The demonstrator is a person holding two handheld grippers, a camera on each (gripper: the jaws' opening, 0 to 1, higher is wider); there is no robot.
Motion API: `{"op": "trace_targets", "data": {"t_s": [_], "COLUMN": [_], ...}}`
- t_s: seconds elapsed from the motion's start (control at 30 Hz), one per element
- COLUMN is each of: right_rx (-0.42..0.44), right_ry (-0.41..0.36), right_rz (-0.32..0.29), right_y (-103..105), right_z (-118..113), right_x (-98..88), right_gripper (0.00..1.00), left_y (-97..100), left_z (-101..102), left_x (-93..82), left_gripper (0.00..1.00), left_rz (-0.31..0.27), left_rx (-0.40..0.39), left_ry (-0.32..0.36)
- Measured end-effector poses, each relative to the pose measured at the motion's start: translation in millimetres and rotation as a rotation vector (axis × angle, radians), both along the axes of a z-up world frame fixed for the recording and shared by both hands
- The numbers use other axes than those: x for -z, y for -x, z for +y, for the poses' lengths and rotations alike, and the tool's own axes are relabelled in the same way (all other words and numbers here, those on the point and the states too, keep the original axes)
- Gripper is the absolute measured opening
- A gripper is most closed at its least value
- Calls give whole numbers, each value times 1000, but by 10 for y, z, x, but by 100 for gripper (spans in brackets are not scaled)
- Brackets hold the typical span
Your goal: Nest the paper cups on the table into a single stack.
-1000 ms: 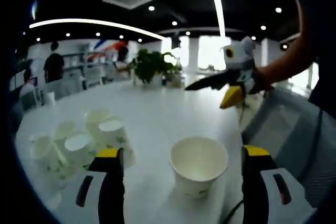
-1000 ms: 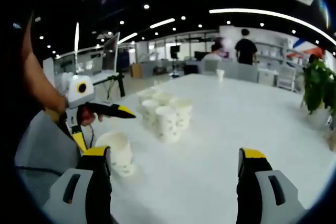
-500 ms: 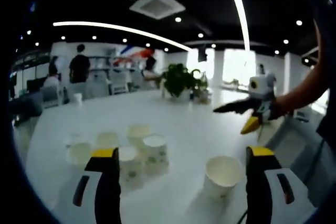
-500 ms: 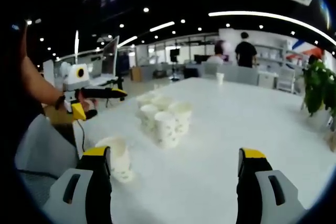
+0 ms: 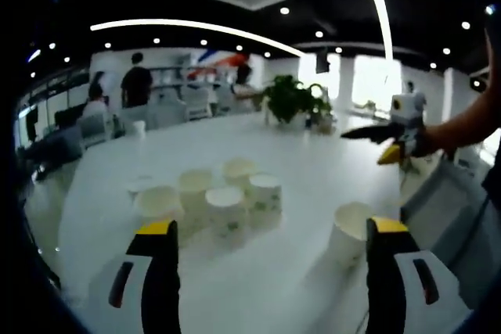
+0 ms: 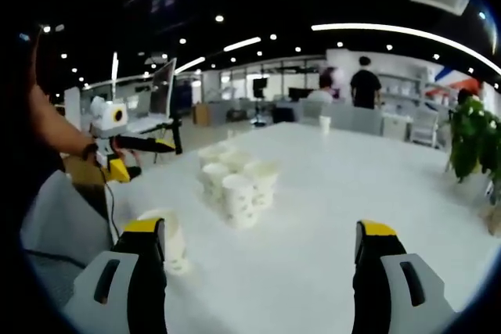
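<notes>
Spreading wide across both views, the white bench (image 5: 329, 162) carries every cup, and none is nested yet. A cluster of upright paper cups (image 5: 227, 197) stands mid-bench, rims touching or just beside one another, with a potted plant (image 5: 293, 99) well behind it. One lone paper cup (image 5: 350, 232) stands apart, near the bench edge and just inside the left hand-held gripper (image 5: 266, 260), whose jaws are spread with nothing between them. The right hand-held gripper (image 6: 258, 260) is likewise spread and empty, held well back from the cluster. Judging from this, the step in hand is a first pick. The lone cup looks the easiest start: close gently on its wall below the rim so the thin paper does not crush, lift it clear, then lower it straight into an open cluster cup.
</notes>
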State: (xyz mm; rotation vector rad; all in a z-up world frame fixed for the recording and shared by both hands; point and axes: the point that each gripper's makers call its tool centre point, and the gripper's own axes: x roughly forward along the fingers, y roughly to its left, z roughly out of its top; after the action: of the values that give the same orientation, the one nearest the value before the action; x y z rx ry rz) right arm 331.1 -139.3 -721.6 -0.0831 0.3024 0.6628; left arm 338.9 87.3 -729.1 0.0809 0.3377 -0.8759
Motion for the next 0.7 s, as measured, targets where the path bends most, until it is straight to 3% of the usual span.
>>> {"op": "trace_targets", "data": {"t_s": [0.33,0.7], "right_rx": [9,-1], "right_ry": [5,15], "right_rz": [7,7], "right_y": [2,-5], "right_z": [-81,-77], "right_x": [28,56], "right_gripper": [100,100], "left_y": [-4,22], "left_z": [262,432], "left_x": [155,180], "left_gripper": [98,98], "left_rz": [-1,29], "left_rx": [-46,-114], "left_ry": [-89,-74]}}
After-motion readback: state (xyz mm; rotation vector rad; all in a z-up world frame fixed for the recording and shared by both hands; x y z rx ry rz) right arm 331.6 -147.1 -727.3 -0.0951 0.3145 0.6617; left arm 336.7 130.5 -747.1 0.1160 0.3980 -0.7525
